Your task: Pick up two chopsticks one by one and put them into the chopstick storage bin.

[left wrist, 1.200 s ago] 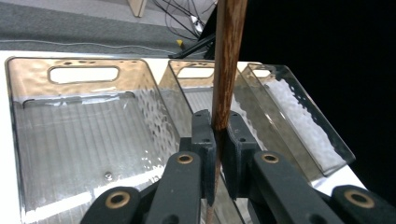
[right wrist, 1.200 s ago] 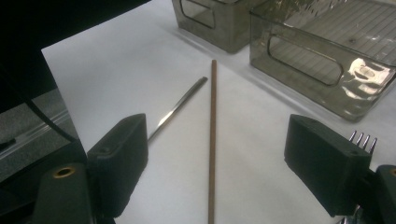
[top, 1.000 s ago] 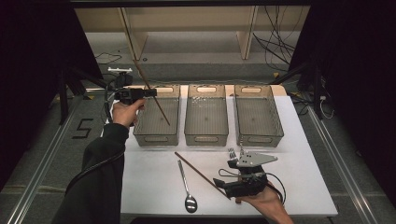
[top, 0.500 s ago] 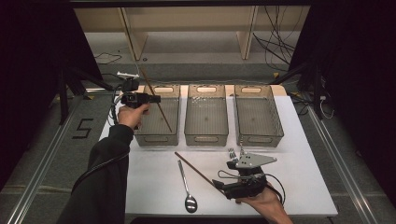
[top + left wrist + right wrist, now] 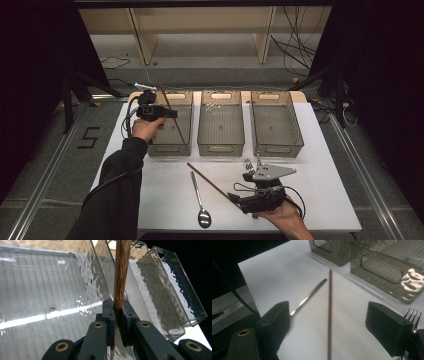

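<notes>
A thin brown wooden chopstick is pinched between the pressed-together jaws of the left gripper and is held slanting over the leftmost clear ribbed plastic bin. The jaws of the right gripper are spread wide and nothing is gripped; between them a second brown wooden chopstick is seen lying on the white bench, beside a long-handled steel spoon, with a steel fork near the right jaw.

The high view looks down and forward over the white table; each gripper view sits close behind its own jaws, sharing the clear bins.
</notes>
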`<state>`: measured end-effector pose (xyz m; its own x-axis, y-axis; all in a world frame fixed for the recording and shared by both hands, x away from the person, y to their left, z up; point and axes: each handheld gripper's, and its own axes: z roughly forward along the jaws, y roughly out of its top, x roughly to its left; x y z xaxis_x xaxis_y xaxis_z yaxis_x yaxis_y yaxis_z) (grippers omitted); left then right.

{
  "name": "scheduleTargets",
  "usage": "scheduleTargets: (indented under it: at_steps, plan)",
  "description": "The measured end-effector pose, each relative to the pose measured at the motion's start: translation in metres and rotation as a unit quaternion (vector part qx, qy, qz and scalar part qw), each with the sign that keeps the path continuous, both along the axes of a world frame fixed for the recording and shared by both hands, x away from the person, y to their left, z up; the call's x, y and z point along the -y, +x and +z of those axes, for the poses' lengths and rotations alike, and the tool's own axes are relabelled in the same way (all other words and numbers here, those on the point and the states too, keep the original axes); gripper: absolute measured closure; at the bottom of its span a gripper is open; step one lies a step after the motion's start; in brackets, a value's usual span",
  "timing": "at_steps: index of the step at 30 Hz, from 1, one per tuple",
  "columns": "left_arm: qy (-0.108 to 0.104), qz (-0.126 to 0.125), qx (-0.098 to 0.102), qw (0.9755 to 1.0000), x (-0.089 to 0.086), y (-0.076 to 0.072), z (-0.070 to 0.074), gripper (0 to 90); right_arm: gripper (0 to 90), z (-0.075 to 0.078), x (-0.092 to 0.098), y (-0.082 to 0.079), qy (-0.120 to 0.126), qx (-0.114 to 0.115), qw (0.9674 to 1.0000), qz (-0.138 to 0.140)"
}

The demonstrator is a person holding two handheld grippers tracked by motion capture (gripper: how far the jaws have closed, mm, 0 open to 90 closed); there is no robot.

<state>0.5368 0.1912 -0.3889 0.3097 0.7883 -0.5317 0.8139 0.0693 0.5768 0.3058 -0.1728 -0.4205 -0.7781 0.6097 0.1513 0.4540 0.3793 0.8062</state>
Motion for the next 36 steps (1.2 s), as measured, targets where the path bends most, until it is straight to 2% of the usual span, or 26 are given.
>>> scheduleTargets:
  at_steps: [12, 14, 16, 20, 24, 31, 36]
  plan:
    - [0.019, 0.001, -0.013, 0.9997, 0.004, -0.002, -0.012, 82.7, 20.4, 0.000, 0.001, 0.001, 0.001, 0.000, 1.0000, 0.000]
    - [0.019, 0.005, -0.014, 0.9997, 0.004, -0.002, -0.012, 74.4, 20.4, 0.000, 0.002, 0.001, 0.001, 0.000, 1.0000, -0.001]
    - [0.030, 0.020, -0.016, 0.9992, 0.003, -0.003, -0.009, 58.0, 20.4, 0.000, 0.002, 0.001, 0.000, 0.001, 1.0000, -0.002]
    - [0.048, 0.042, -0.003, 0.9980, 0.000, -0.007, 0.000, 36.0, 20.4, 0.000, 0.002, 0.001, 0.001, 0.001, 1.0000, -0.003]
    - [0.059, 0.051, 0.009, 0.9969, -0.002, -0.012, 0.009, 20.3, 20.4, 0.000, 0.002, 0.001, -0.001, 0.000, 1.0000, -0.002]
    - [0.046, 0.034, 0.040, 0.9975, -0.007, -0.030, 0.025, 16.9, 20.6, 0.000, 0.001, 0.002, -0.008, 0.000, 1.0000, -0.003]
    - [0.018, 0.016, 0.077, 0.9968, -0.011, -0.054, 0.032, 16.3, 20.9, -0.002, -0.002, 0.004, -0.038, -0.012, 0.9992, -0.011]
